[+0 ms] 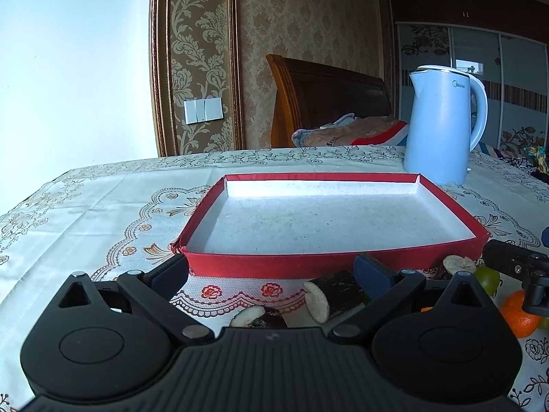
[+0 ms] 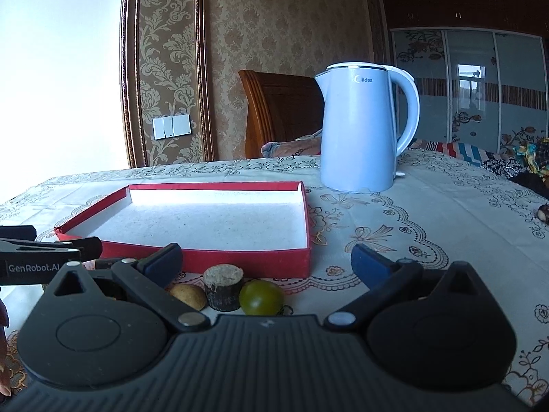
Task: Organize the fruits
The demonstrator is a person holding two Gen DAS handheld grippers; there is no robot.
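A shallow red tray [image 1: 195, 219] with a white, bare floor lies on the tablecloth. My left gripper [image 1: 271, 267] is open just in front of its near wall. Below and between its fingers lie two dark sugarcane pieces [image 1: 329, 295] with pale cut ends. To the right are a third piece [image 1: 458, 264], a green fruit [image 1: 487, 278] and an orange [image 1: 518, 312]. My right gripper [image 2: 266, 257] is open at the near right corner of the tray [image 2: 240, 261]. A sugarcane stub [image 2: 223, 288], the green fruit [image 2: 260, 297] and a small yellowish fruit [image 2: 188, 295] sit between its fingers.
A pale blue electric kettle [image 2: 360, 130] stands behind the tray's right side. The left gripper [image 2: 67, 238] shows at the left edge of the right wrist view. A hand [image 2: 3, 343] is at that view's lower left. Beyond the table are a wall and a bed.
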